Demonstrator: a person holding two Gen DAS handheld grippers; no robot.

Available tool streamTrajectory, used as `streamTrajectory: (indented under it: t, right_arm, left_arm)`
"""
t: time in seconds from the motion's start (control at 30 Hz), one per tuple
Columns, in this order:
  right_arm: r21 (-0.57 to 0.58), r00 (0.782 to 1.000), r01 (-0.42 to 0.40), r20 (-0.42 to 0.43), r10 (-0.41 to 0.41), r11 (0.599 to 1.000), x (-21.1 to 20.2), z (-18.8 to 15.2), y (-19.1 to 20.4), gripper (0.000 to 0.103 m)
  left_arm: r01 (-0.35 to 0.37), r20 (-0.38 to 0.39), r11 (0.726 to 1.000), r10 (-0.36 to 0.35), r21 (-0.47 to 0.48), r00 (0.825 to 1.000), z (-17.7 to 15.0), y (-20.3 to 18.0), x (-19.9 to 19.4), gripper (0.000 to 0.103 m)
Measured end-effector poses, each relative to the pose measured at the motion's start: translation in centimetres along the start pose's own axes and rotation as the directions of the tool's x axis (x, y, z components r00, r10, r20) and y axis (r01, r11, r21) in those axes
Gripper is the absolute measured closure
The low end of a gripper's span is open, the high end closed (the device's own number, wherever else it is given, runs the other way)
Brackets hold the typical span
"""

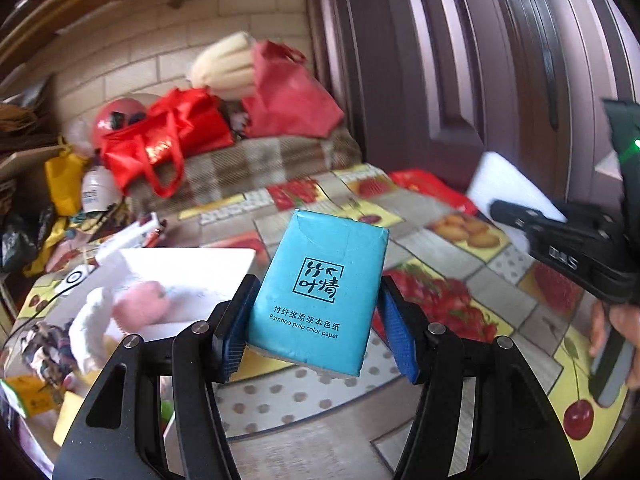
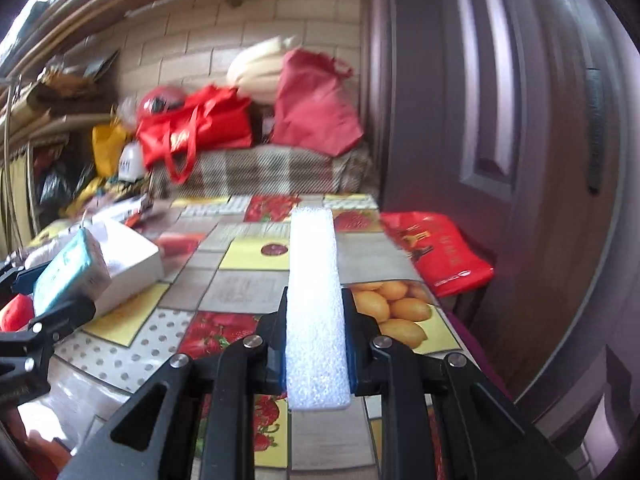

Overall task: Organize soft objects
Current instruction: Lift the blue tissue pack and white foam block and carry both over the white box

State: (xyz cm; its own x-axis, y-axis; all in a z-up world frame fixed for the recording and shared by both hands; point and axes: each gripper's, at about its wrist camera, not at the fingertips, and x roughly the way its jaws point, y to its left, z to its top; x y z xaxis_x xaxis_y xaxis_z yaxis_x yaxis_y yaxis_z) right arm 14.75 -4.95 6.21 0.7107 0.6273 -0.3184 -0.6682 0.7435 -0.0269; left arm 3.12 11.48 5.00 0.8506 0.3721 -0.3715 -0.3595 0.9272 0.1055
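Blue tissue pack (image 1: 318,290) in left tongs (image 1: 316,320), white foam strip (image 2: 314,308) in right tongs (image 2: 316,344).

teal tissue pack (image 1: 320,288): held aloft, tilted | white foam strip (image 2: 314,312): held edge-up

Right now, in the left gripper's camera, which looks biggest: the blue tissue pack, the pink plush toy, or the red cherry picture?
1. blue tissue pack, though it is nearest the camera
2. pink plush toy
3. red cherry picture
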Motion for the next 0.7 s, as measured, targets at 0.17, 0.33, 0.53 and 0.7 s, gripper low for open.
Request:
streamTrajectory:
  t: [0.17, 0.33, 0.53, 0.7]
  right_arm:
    - [0.039, 0.998, 0.018, 0.062, -0.021, 0.999, -2.4, -0.5, 0.5, 0.083]
    - [0.045, 0.997, 0.0, 0.072, -0.003, 0.999, -3.4, -0.8, 1.8, 0.083]
    - [0.038, 0.997, -0.026, 0.073, 0.023, 0.999, -4.2, -1.1, 3.6, 0.083]
    - [0.024, 0.997, -0.036, 0.074, 0.034, 0.999, -4.6, -1.3, 4.9, 0.083]
  left_arm:
    - [-0.024, 0.043, 0.999, 0.026, -0.036, 0.999, 0.0, 0.7, -0.8, 0.043]
    - [-0.02, 0.045, 0.998, 0.022, -0.053, 0.999, -0.2, 1.0, -1.2, 0.043]
    - [-0.01, 0.045, 0.998, 0.012, -0.055, 0.999, -0.6, 0.8, -2.0, 0.043]
    - [-0.006, 0.048, 0.997, 0.01, -0.074, 0.999, -0.8, 1.0, -2.4, 0.043]
